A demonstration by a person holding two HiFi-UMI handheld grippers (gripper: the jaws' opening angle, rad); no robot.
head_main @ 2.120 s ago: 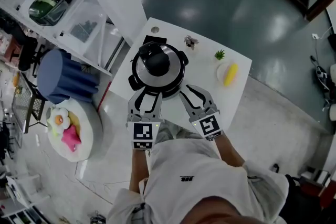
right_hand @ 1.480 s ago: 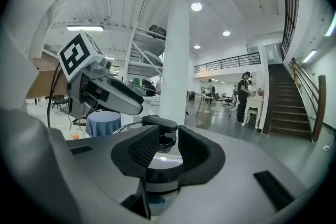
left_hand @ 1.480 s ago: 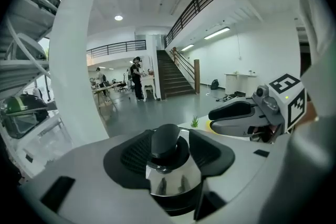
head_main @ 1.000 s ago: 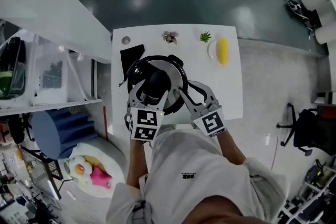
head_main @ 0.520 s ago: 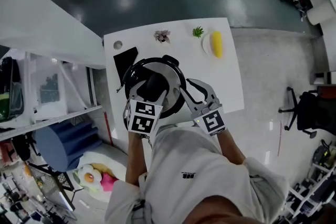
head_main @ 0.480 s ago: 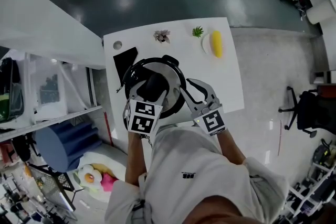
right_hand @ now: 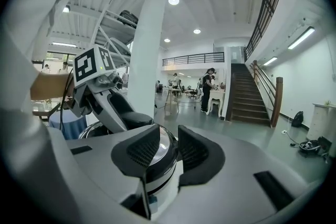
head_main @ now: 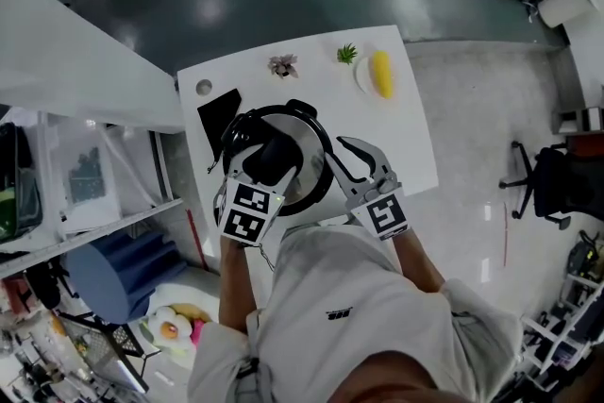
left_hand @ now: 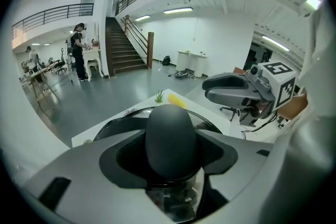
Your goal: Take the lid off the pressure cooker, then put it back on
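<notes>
Head view: the pressure cooker (head_main: 324,176) sits lidded on the white table's (head_main: 406,127) left half. The left gripper (head_main: 272,158) reaches over it; the right gripper (head_main: 340,160) waits at its right rim.

Left gripper view: the jaws, just closing, clasp the lid's (head_main: 307,137) black knob (left_hand: 170,136).

Right gripper view: the jaws are narrowly parted, gripping nothing.
</notes>
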